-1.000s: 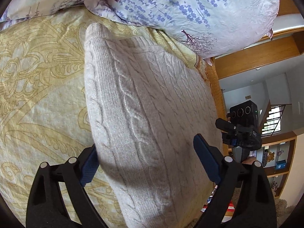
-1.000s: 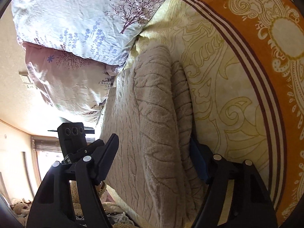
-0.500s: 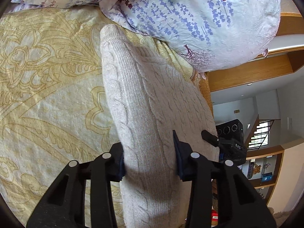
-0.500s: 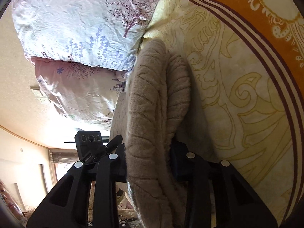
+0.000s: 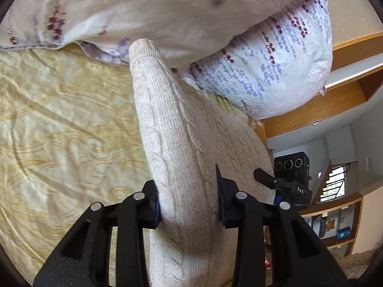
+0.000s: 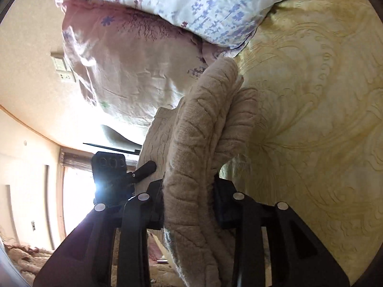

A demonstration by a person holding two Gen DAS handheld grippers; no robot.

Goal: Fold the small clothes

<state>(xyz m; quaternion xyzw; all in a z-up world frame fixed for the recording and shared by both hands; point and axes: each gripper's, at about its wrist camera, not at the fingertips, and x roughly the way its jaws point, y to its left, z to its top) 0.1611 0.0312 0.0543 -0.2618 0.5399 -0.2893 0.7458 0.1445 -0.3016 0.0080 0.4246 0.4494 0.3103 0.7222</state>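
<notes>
On my left the bedspread (image 5: pixel 67 138), pale yellow with a gold scroll pattern, lies wrinkled and bare. My left gripper (image 5: pixel 188 201) pinches the cream cable-knit sweater (image 5: pixel 182 143); its jaws are closing a last little on the knit, blue pads sunk into a thick bunched fold. From the pinch the sweater rises away from me in a long ridge, and its far end touches the floral pillows (image 5: pixel 263 71) at the head of the bed. Further right, past the sweater's edge, I see my other gripper's black body against a wooden shelf unit (image 5: pixel 335 227).

In my right wrist view the left gripper (image 6: pixel 143 169) shows dark against a bright window. Beside it my right gripper (image 6: pixel 189 203) is clamped on the sweater (image 6: pixel 198 143) too, both pads pressed into a doubled, rolled fold that stands up between them. That fold reaches toward the pillows (image 6: pixel 167 12), its tip just beside them. To the right the bedspread (image 6: pixel 311 119) spreads out.
</notes>
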